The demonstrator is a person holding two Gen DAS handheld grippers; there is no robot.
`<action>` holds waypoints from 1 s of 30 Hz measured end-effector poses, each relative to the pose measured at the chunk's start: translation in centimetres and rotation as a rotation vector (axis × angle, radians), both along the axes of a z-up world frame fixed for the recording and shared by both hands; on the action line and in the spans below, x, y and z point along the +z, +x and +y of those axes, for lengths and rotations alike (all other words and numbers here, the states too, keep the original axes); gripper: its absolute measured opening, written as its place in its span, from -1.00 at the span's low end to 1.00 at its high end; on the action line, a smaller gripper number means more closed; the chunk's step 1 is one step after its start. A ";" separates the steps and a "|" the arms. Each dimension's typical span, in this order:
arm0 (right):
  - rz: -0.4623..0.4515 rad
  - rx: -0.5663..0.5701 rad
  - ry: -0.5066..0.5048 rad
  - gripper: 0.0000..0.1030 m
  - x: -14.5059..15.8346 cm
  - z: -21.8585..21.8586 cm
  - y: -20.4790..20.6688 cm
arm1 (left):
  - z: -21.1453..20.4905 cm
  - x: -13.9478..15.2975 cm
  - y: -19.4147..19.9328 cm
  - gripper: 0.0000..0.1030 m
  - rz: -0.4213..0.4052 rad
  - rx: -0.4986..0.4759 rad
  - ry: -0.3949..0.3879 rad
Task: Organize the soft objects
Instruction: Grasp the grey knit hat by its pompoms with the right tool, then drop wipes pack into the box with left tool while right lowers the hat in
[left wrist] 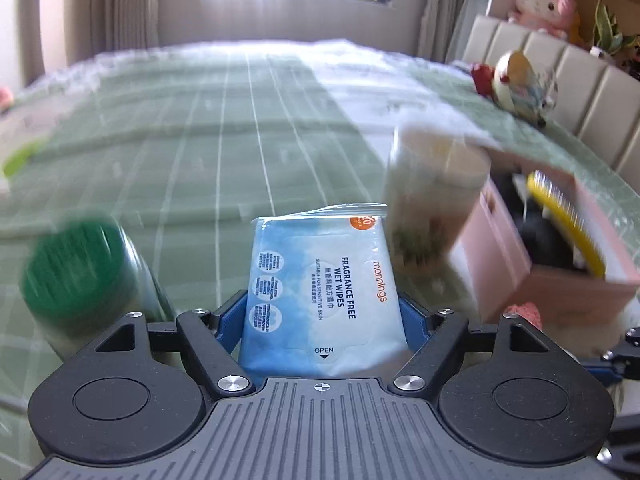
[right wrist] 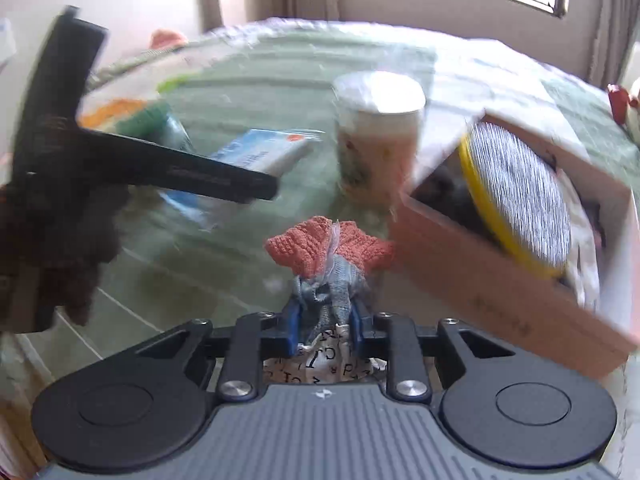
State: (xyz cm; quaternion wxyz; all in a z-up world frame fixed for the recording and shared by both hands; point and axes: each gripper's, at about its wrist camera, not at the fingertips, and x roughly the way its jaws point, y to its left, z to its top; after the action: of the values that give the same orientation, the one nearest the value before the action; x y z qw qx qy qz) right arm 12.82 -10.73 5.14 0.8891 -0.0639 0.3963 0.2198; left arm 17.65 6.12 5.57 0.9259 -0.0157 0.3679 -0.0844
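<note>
My left gripper (left wrist: pixel 322 304) is shut on a blue and white pack of wet wipes (left wrist: pixel 320 264), held upright between its blue pads above the bed. The right wrist view shows that pack (right wrist: pixel 264 148) at the end of the left gripper's black arm (right wrist: pixel 180 168). My right gripper (right wrist: pixel 325 312) is shut on a bundle of cloth: grey-blue fabric (right wrist: pixel 340 276) between the pads, an orange knit piece (right wrist: pixel 312 244) sticking out ahead, and white lettered fabric hanging below. The bundle sits just left of an open pink box (right wrist: pixel 500 280).
The pink box (left wrist: pixel 560 280) holds dark items and a yellow-rimmed brush (right wrist: pixel 520 196). Beside it stands a white-lidded canister (right wrist: pixel 378 136). A green-lidded jar (left wrist: pixel 76 268) is at the left. All rest on a green checked bed cover (left wrist: pixel 200 120). Plush toys (left wrist: pixel 516 84) lie by the headboard.
</note>
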 end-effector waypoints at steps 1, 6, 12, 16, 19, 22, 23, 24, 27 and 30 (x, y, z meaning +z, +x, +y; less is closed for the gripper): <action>-0.024 0.008 0.012 -0.54 1.0 0.1 0.1 | -0.1 1.1 0.2 0.58 -0.026 0.003 0.014; -0.154 0.008 0.074 -0.54 7.2 -0.8 0.6 | -1.1 7.4 0.9 0.58 -0.166 0.007 0.053; -0.286 -0.091 0.091 -0.54 12.4 -5.1 0.6 | -4.9 12.5 1.0 0.58 -0.269 -0.055 0.065; -0.327 -0.174 0.090 -0.54 13.7 -9.1 0.5 | -8.8 13.4 0.7 0.58 -0.287 -0.126 0.062; -0.338 -0.228 0.077 -0.54 13.9 -11.8 0.6 | -11.9 13.0 0.5 0.58 -0.282 -0.179 0.059; -0.342 -0.275 0.072 -0.53 13.7 -14.4 0.8 | -15.1 11.9 0.7 0.58 -0.255 -0.231 0.054; -0.342 -0.290 0.074 -0.53 13.5 -15.3 0.8 | -16.1 11.5 0.6 0.58 -0.244 -0.249 0.057; -0.341 -0.303 0.078 -0.53 13.3 -16.1 0.7 | -17.1 11.0 0.6 0.58 -0.235 -0.266 0.062; -0.336 -0.337 0.087 -0.53 12.6 -18.6 0.2 | -19.9 9.5 0.7 0.58 -0.207 -0.313 0.079; -0.322 -0.360 0.100 -0.53 11.3 -20.4 0.4 | -22.4 8.1 1.0 0.58 -0.181 -0.348 0.097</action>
State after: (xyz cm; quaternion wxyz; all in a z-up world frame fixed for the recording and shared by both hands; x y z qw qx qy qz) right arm 13.22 -31.14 16.48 0.9677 0.0175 0.2433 0.0640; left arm 18.61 -16.27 13.62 0.9263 0.1003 0.2840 -0.2263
